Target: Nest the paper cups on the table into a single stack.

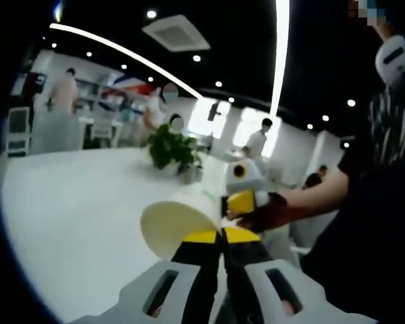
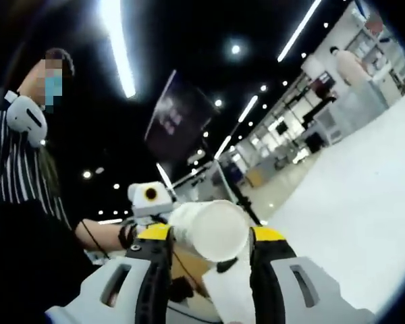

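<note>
Landmark: the white desk, seen under both sets of tongs.
Left tongs: clenched, the yellow tips pressed together on the rim of a paper cup, which is held above the desk with its mouth turned toward the camera.
Potted plant: standing on the desk beyond that cup.
Right tongs: closed on a second paper cup, which is gripped between the yellow tips, base toward the camera, raised off the desk.

In the left gripper view, the jaws cover the near side of the cup, and its far end sits behind the right gripper. In the right gripper view, the cup's mouth end is out of sight, and the people beyond the table are blurred.
</note>
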